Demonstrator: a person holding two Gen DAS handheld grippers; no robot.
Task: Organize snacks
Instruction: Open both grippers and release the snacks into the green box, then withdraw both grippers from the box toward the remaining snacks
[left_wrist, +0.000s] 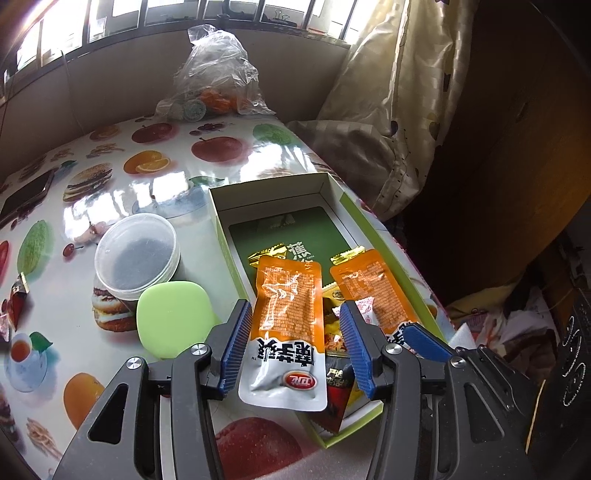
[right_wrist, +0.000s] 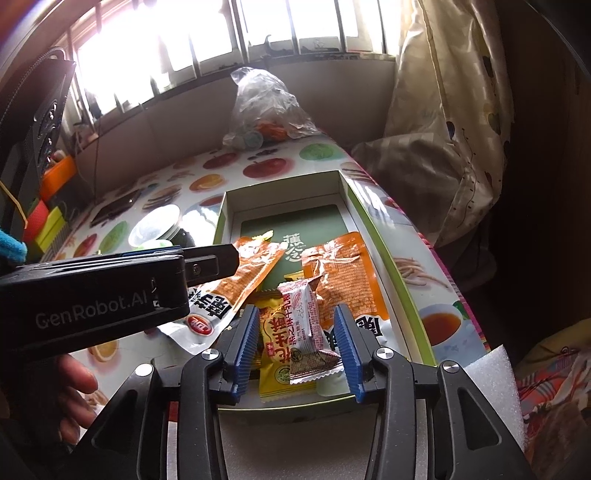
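Left gripper (left_wrist: 291, 347) (ribbed blue pads) straddles glossy orange pouch (left_wrist: 286, 314).

"GenRobot.AI", white letters, on side of black plastic left gripper body (right_wrist: 92, 295). Large black Chinese characters, upside down, plus red oval logo on white end of orange-and-white foil snack pouch (left_wrist: 284, 332); fine print on orange part too small to read. Red Chinese characters on yellow snack packet (right_wrist: 275, 332). White Chinese characters on dark green card (right_wrist: 295, 236) lining bottom of green-edged cardboard box (right_wrist: 388, 251). Small red print on white-and-pink wrapped snack (right_wrist: 306, 332), unreadable.
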